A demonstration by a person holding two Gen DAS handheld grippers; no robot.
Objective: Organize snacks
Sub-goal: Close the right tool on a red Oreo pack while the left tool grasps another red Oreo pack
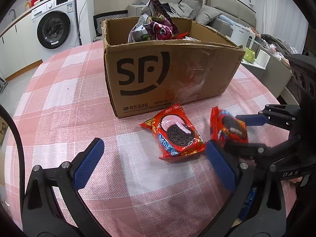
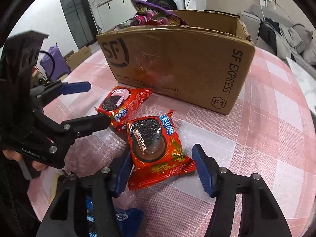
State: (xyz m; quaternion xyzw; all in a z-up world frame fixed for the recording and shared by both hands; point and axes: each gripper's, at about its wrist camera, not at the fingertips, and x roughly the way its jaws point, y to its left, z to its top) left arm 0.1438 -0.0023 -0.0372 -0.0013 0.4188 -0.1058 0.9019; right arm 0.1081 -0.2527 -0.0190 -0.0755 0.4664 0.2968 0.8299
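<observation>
Cookie pack [image 2: 158, 150] between right gripper [image 2: 162, 169] fingers — left pad touching

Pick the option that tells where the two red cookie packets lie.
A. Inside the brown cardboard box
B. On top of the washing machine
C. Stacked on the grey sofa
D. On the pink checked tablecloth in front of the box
D: both red cookie packets, the pink-filling one and the chocolate one, lie on the pink checked tablecloth in front of the brown cardboard box, which holds other snack bags.

Washing machine [image 1: 54, 22], grey sofa [image 1: 223, 9] (cushions heaped).
</observation>
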